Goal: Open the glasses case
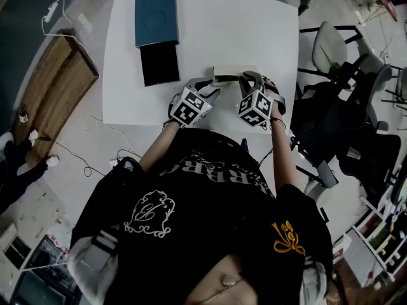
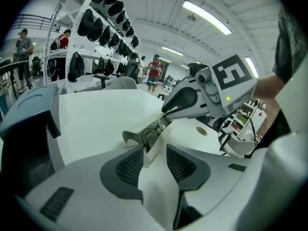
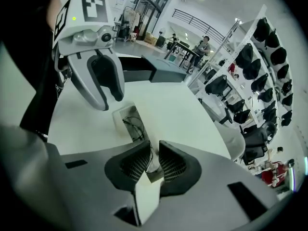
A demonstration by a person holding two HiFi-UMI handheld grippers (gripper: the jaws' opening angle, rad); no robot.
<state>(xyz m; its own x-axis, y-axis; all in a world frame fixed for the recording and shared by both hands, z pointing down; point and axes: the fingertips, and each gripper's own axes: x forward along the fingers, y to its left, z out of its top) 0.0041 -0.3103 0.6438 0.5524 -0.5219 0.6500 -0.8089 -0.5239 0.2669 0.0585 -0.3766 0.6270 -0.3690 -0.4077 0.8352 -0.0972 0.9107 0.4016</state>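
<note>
"Head view first: where is the white rectangular glasses case (image 1: 234, 75)?"

"On the white desk (image 1: 254, 37), near its front edge. It lies crosswise just ahead of the person in the black printed T-shirt (image 1: 210, 196). A gripper meets it at each end."

"Is it shut?"

"No, it is open. The right gripper view looks into it, and black-framed glasses (image 3: 134, 125) lie inside."

"How does the left gripper (image 2: 154, 150) stand?"

"Wide. In the left gripper view one corner of the case sits between its dark ribbed pads (image 2: 129, 165). The corner is close to the left-hand pad, with a clear gap to the other. I see no squeeze."

"And the right gripper (image 3: 153, 152)?"

"Narrow. In the right gripper view its pads are drawn close on a thin end piece of the case, which fills the slot between them."

"Anything else on the desk?"

"A flat teal box (image 1: 156, 14) at the far left corner, and a flat black box (image 1: 159, 62) touching its near end. Both are well apart from the case. On the grey floor, a wooden board (image 1: 54, 88) lies to the left and office chairs (image 1: 337, 49) stand to the right."
</note>
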